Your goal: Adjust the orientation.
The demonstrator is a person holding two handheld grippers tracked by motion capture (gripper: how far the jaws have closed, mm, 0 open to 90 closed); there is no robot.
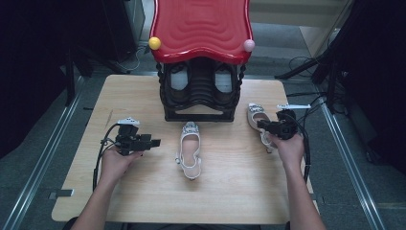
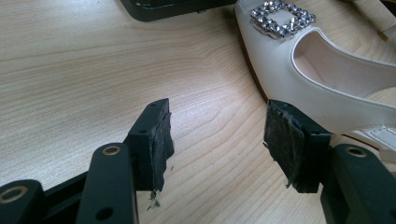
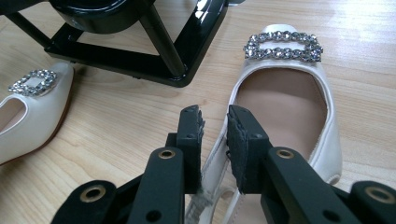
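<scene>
Where the right gripper (image 3: 215,116) meets the right shoe (image 3: 285,107), its fingers stand a little apart with the shoe's near-left edge and strap between them; the right gripper view shows a gap on either side of the edge, so the pads do not press on it. That shoe lies flat on the wooden surface (image 1: 143,191) at the right, toe and jewelled buckle (image 3: 283,45) pointing far, just to the right of the black rack (image 1: 200,91).

The left gripper (image 2: 217,135) hangs over bare wood at the left, fingers wide apart with nothing between them. The middle shoe (image 1: 190,149) lies just to its right, near the centre of the surface, toe far, close to the rack's base but not touching it as far as the high view tells. In the left gripper view that shoe's side sits close beyond the right finger.

The rack stands at the far middle of the surface, topped by a red wavy cover (image 1: 201,26) with a yellow ball (image 1: 154,43) at its left corner and a pink ball (image 1: 249,45) at its right. A pair of dark shoes (image 1: 178,81) sits inside the rack.
</scene>
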